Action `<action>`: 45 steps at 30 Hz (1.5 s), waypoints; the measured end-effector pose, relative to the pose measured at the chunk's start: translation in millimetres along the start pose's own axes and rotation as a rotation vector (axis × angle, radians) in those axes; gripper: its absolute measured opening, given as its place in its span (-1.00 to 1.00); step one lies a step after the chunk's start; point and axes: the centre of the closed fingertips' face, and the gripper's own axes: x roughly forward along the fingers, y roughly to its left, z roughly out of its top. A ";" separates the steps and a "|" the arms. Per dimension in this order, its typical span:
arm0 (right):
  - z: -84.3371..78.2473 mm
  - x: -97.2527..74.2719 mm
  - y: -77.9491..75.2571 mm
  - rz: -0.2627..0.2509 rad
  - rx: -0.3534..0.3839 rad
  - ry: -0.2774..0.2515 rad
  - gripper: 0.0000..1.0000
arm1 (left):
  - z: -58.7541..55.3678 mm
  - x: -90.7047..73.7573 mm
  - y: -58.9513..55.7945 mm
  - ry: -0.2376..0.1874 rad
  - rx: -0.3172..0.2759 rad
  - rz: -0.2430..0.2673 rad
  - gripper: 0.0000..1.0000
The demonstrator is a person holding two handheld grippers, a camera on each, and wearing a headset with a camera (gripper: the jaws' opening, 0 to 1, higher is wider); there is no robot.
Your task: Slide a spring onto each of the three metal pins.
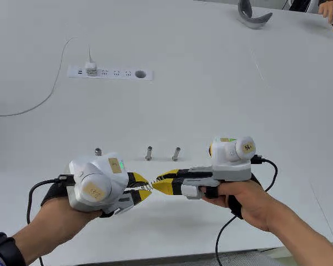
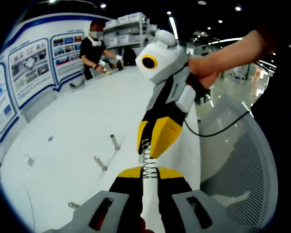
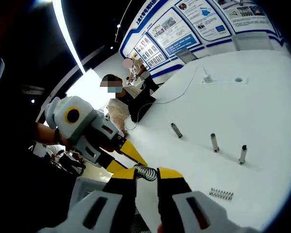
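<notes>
Steel pins stood upright in a row on the white table. Leftmost pin already wore a spring, clearest in the R gripper view.

L gripper hung low in front of the row, jaws closed on one end of the held spring. Middle pin was bare, beyond that spring. R gripper met the L one tip to tip, jaws pinched on the spring's other end. So both tongs had the same spring, in mid-air, clear of the table. Rightmost pin was bare too. Spare spring lay flat on the table near the rightmost pin, untouched.

Risks, my judgement:
- Two grips on one soft coil: any pull apart or twist btwn hands could stretch or kink it.
- If one side let go w/ tension on, the spring could flick off and roll away.
- A grip left over the coil's end would block the bore, so it wouldn't thread onto a pin.
- Couldn't tell if the pins were fixed; a nudge coming down might tip one.
</notes>
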 end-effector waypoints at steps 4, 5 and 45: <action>3.1 -1.3 3.5 0.020 0.006 0.001 -0.70 | 1.2 -1.1 -0.3 0.000 0.012 -0.008 -0.81; 4.1 -1.9 4.6 0.025 0.007 0.002 -0.70 | 2.4 -1.6 0.0 -0.004 0.013 -0.009 -0.81; 26.8 -23.7 20.0 -0.011 -0.518 0.415 -0.74 | 51.3 4.6 3.4 -0.159 -0.008 -0.093 -0.82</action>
